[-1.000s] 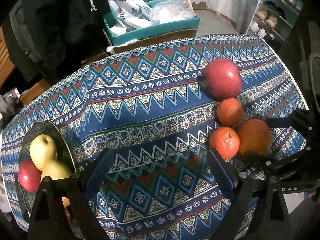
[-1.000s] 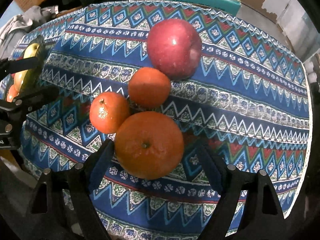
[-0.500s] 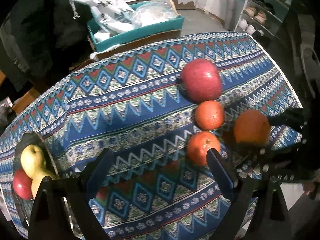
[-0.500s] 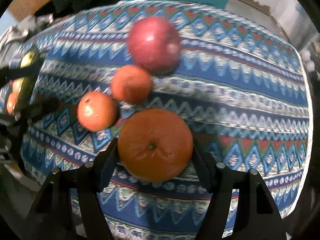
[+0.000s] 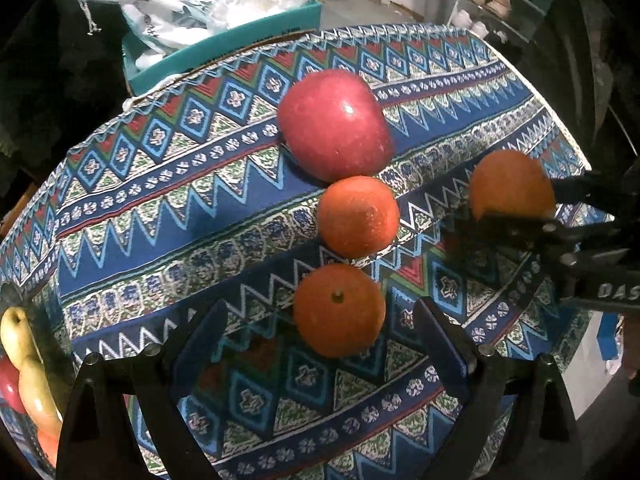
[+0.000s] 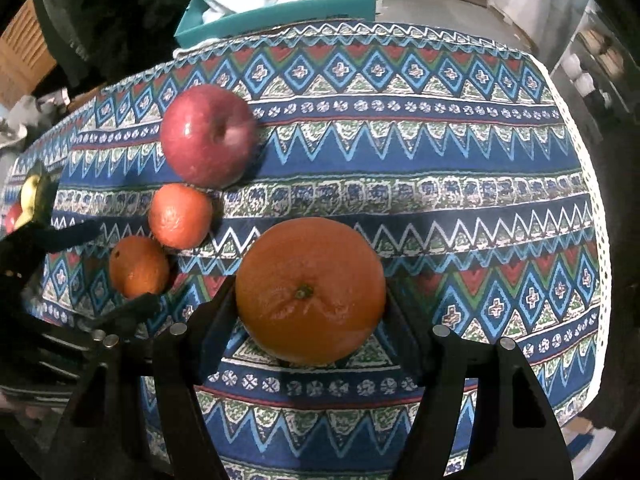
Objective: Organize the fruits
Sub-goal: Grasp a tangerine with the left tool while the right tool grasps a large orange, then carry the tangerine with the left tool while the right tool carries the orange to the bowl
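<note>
Right gripper (image 6: 310, 312): pinches the large orange (image 6: 310, 290), low centre.
Left gripper (image 5: 316, 340): spread wide, tilted steeply down, straddling a small tangerine (image 5: 338, 310).
Open room: bare tablecloth (image 6: 460, 168) to the right edge.
Bowl (image 5: 12, 300): lower left, apparently holding pears.

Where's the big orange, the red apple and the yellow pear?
big orange (image 6: 310, 290): right wrist view, beside its stem dimple.
red apple (image 5: 334, 126): left wrist view, shiny front.
yellow pear (image 5: 14, 334): left wrist view, upper body.
</note>
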Available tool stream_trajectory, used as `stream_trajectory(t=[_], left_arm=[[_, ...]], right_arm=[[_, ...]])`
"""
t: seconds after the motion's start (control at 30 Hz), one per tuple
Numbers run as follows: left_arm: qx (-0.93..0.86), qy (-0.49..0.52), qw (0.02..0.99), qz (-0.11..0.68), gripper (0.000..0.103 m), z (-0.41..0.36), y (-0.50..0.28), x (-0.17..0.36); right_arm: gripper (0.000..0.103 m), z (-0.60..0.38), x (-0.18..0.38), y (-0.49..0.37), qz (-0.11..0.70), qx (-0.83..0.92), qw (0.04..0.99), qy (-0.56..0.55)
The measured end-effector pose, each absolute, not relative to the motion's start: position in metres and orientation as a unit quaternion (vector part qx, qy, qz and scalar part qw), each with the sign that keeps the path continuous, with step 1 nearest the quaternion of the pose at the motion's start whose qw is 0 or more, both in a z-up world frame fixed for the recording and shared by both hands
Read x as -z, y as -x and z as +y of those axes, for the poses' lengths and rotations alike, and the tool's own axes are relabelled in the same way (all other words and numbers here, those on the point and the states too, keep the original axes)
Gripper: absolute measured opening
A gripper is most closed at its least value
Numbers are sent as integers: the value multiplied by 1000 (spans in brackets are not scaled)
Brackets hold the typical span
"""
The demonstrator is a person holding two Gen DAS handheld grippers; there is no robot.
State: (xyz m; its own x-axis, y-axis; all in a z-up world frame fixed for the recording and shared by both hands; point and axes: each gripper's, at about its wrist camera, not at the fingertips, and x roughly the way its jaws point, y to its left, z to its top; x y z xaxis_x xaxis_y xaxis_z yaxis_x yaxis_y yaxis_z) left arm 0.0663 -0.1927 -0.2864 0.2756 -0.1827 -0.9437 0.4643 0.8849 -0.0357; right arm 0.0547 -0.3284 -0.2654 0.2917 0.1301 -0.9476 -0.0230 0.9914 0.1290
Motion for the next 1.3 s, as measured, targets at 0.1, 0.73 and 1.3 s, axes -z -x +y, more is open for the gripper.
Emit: stream_trajectory(t=[0.1, 0.73, 1.3], left_arm=[[205, -122, 787, 569, 89, -196, -67, 293], [212, -110, 793, 561, 47, -187, -61, 280], [202, -83, 844, 491, 47, -164, -50, 197]], right_arm=[[70, -326, 266, -53, 591, -47, 804, -49], [70, -322, 253, -53, 568, -51, 820, -45], [69, -306, 184, -46, 491, -67, 868, -40]])
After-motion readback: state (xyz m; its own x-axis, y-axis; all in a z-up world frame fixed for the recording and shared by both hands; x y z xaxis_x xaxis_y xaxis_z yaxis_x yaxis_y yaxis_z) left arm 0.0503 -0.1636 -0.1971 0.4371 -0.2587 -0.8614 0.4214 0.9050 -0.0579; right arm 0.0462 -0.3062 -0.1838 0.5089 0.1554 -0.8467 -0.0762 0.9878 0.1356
